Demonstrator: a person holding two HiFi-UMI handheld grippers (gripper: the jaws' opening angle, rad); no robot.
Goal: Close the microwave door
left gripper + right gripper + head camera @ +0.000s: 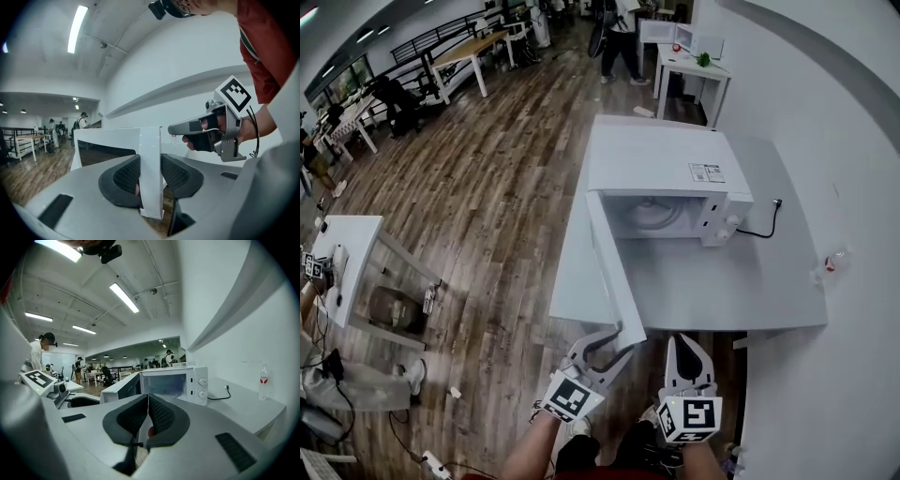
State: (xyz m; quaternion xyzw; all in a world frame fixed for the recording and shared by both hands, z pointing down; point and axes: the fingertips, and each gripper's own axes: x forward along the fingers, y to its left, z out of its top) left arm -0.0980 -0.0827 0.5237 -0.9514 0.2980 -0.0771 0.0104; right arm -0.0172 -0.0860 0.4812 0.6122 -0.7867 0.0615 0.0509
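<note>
Nearest, at the near edge of the tabletop (750,291), the left tool (614,345) is clamped on the free edge of the microwave door (614,272). The left gripper view shows the white slab filling the gap between both ribbed pads (126,176). Just beside it, toward the right, the right tool (687,342) is clenched with its jaws pressed together on nothing, close to the door's free edge but apart from it. The door stands wide open, hinged on its left side and swung out along the tabletop's left edge toward the person. Its dark window faces the wooden floor (487,187). Behind it, the white microwave (656,164) sits at the far left of the tabletop with its cavity open. A glass turntable (652,214) shows inside, and two knobs (727,225) are on the right of the front. A black power cord (759,230) runs from its right side across the tabletop. A plastic bottle (832,262) stands at the right edge, against the white wall. To the left, over the floor, is a small white table (347,244). Far beyond are more white tables (694,66), a long wooden one (473,47) and a standing person (619,37)
</note>
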